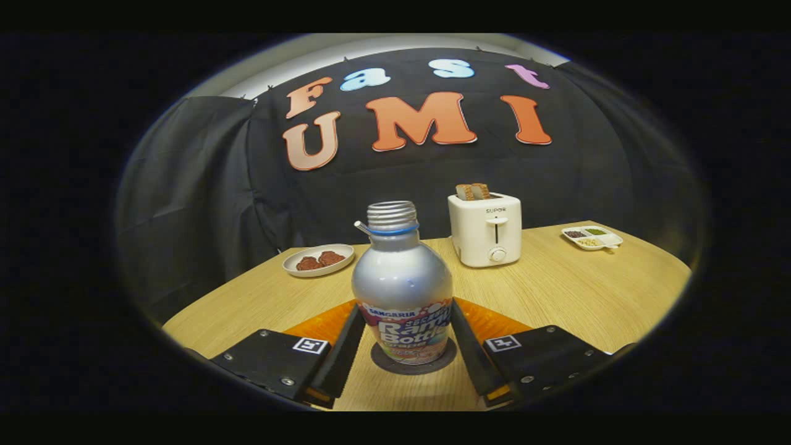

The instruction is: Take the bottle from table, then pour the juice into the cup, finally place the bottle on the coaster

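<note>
Here the bottle [402, 281] stands upright on the coaster [413, 361], a dark round disc lying flat on the wooden surface [575, 290]. The bottle's threaded neck is uncapped, and a blue ring sits just below the thread. The bottle is taken as the reference landmark for all positions below.

The hand-held gripper [405, 343] brackets the bottle, one finger on each side of its labelled lower body. Both fingers [346, 352] lie close against the bottle's sides; whether they press on it or stand just clear cannot be told.

An orange object [494, 321] lies low on the surface directly behind the bottle, visible to both sides of it and partly hidden by the fingers.

Beyond the bottle and to its right stands a white toaster [486, 230] with two slices of bread [473, 191] upright in its slots. Farther right of the bottle, well apart, lies a small divided tray [592, 237] holding separate fillings. Beyond the bottle and to its left rests a shallow plate [318, 259] carrying two reddish-brown pieces.
</note>
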Motion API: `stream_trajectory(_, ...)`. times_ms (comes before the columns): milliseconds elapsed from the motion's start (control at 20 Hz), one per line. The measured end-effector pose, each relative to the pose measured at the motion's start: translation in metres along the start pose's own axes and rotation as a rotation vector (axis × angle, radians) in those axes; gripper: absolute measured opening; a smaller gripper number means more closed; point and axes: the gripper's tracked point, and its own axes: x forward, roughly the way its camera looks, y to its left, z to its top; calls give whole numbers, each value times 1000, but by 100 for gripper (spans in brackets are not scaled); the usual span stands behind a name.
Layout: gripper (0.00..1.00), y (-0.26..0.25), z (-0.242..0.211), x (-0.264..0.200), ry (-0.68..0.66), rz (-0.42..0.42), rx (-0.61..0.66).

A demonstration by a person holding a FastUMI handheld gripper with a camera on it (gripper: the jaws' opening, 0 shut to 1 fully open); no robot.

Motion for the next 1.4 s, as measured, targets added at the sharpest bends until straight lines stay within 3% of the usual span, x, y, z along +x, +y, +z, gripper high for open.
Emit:
stream_trajectory(650, 82, 3, -5, -7, 13, 7, -59)
stream_trajectory(850, 94, 4, 14, -33, -17, 13, -64)
stream_trajectory(1400, 96, -5, 106, -144, -239, 39, -132)
